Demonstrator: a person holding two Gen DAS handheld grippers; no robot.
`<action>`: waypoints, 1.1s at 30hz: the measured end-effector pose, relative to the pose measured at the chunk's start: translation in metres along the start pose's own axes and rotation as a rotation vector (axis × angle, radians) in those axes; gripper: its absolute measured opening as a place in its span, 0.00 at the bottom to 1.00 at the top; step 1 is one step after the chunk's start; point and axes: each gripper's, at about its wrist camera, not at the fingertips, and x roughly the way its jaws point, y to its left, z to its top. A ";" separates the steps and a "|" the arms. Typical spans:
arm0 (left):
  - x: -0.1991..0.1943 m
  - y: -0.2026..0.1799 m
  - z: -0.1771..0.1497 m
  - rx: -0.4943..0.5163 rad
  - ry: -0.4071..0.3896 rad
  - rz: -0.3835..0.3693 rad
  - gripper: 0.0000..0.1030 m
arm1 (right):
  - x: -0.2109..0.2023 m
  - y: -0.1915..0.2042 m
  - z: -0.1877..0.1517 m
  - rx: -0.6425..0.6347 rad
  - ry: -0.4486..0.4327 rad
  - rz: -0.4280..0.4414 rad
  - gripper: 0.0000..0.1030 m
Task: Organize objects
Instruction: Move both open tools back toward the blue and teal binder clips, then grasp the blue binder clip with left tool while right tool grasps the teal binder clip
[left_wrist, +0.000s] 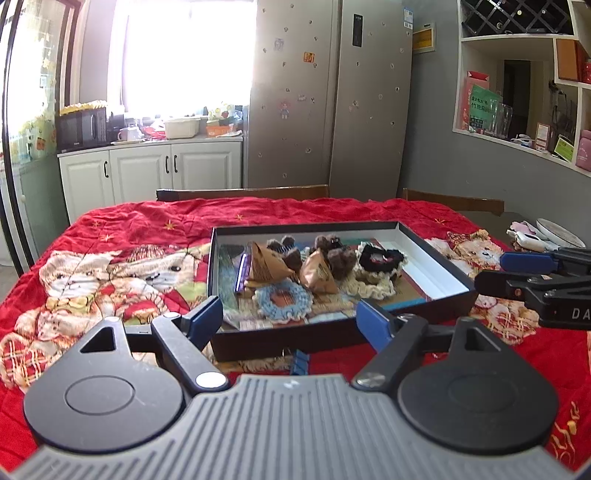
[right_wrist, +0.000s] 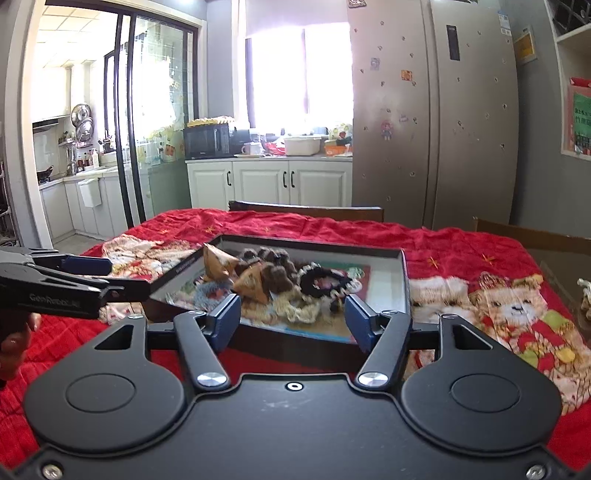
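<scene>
My bench is draped in a wrinkled red quilted cloth printed with bears. At centre frame a shallow black cardboard box with a white inner wall sits on the cloth. A white plate rests on bare bench at the right edge.

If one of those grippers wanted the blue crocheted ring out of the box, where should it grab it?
Probably the near arc of the blue crocheted ring, coming from above at the box's front side. It lies flat and open in the middle, so one finger could drop inside the hole, one outside, clear of the brown packet behind.
</scene>
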 end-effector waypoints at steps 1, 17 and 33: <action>0.000 0.000 -0.002 -0.003 0.003 0.003 0.85 | -0.001 -0.003 -0.004 0.005 0.005 -0.003 0.59; 0.029 -0.001 -0.036 0.009 0.074 -0.031 0.85 | 0.015 -0.023 -0.047 -0.006 0.076 -0.012 0.59; 0.061 -0.013 -0.047 0.049 0.108 -0.027 0.63 | 0.040 -0.030 -0.066 0.007 0.173 0.023 0.51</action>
